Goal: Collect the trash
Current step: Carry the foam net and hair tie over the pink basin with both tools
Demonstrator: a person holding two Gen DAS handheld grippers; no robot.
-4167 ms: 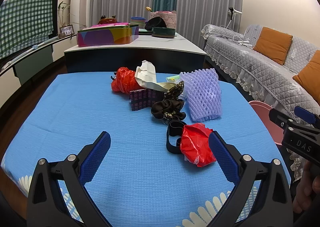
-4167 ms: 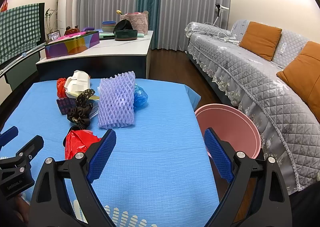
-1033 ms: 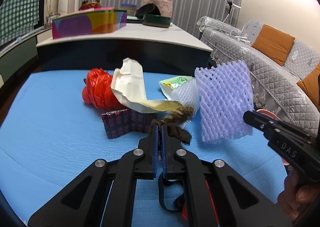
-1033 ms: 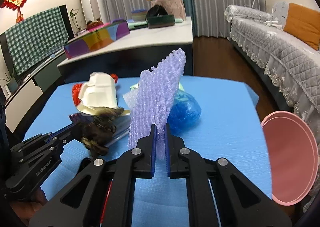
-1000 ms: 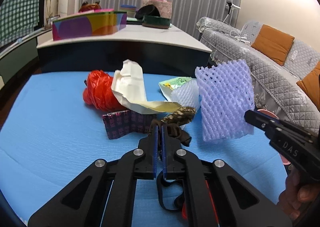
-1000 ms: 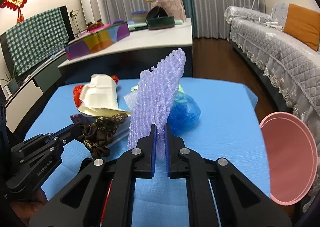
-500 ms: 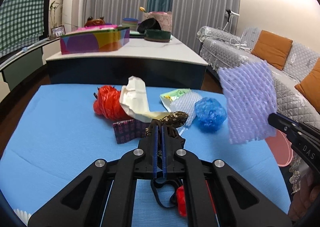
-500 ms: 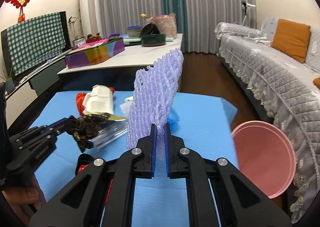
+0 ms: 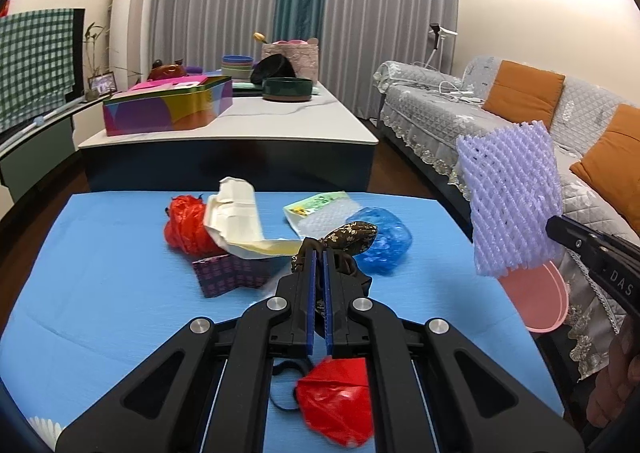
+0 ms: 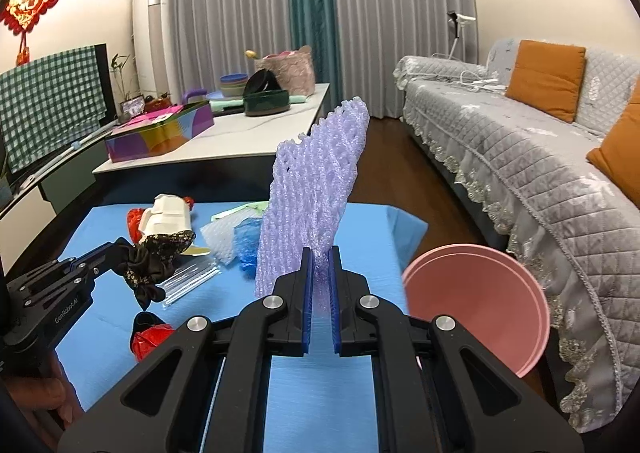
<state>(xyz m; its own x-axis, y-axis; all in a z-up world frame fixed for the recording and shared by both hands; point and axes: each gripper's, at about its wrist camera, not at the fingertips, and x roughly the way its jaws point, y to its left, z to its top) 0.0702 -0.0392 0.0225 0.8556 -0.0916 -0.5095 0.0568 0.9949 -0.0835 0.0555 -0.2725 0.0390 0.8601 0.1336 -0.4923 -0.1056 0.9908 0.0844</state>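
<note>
Both tools have lifted off the blue worktop, left tool clenched on the dark scrunchie, right tool gripping the purple foam net near the pink bin, with red bags, blue bag and wrappers left.

Two red plastic bags lie on the blue surface: one at the far side, one at the near edge. There is one each of the purple foam net, dark floral scrunchie, blue crumpled bag, cream paper carton, purple patterned wrapper, bubble-wrap pouch, black loop band and clear plastic strip. One pink bin stands beside the surface, two grippers are in view, the left gripper and the right gripper, and three orange cushions sit on the one grey sofa.
</note>
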